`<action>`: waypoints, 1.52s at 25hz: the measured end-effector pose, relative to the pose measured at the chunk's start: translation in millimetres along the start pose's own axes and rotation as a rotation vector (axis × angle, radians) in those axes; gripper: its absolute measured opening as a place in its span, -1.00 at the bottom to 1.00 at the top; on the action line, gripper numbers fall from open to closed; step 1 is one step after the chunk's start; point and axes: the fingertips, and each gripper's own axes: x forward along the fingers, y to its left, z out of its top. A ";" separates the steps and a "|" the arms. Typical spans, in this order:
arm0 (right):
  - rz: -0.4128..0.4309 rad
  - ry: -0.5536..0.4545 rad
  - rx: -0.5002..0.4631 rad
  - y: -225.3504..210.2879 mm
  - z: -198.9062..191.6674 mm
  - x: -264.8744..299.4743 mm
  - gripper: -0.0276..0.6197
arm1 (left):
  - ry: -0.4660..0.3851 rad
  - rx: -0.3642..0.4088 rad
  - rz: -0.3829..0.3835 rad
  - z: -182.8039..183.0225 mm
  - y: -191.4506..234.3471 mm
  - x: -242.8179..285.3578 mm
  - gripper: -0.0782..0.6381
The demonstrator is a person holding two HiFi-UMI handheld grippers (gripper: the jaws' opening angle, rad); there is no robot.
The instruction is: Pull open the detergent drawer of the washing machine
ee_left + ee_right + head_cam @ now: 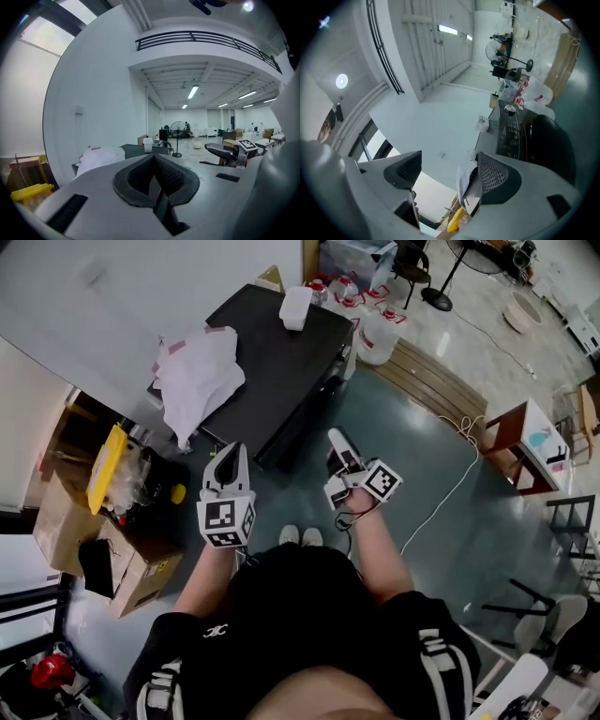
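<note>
Sitting atop the washing machine point(272, 381) are a white tub point(294, 307) and cloth point(197, 376).

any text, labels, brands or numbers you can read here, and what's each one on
No words or numbers read clearly.
Code squares, no words, on the left hand-held gripper and right hand-held gripper.
Red labels on the jugs: too small.
Print on the washing machine panel: too blurred.
White emblem on the shirt: no letters.

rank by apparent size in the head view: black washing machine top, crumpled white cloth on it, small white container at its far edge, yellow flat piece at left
1. black washing machine top
2. crumpled white cloth
3. yellow flat piece and small white container: too alike to rank
</note>
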 end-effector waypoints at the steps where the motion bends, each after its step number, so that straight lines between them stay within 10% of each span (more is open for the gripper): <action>1: 0.020 0.013 0.027 -4.5 -5.3 -1.4 0.25 | 0.006 0.000 0.005 -1.9 -0.1 -1.5 -0.78; 14: 0.106 0.159 0.312 -74.0 -99.4 3.3 0.25 | 0.067 -0.046 0.084 -42.2 20.0 -12.3 -0.78; 38: 0.164 0.340 0.448 -137.3 -223.1 42.0 0.25 | 0.127 -0.092 0.210 -96.9 67.3 -34.2 -0.78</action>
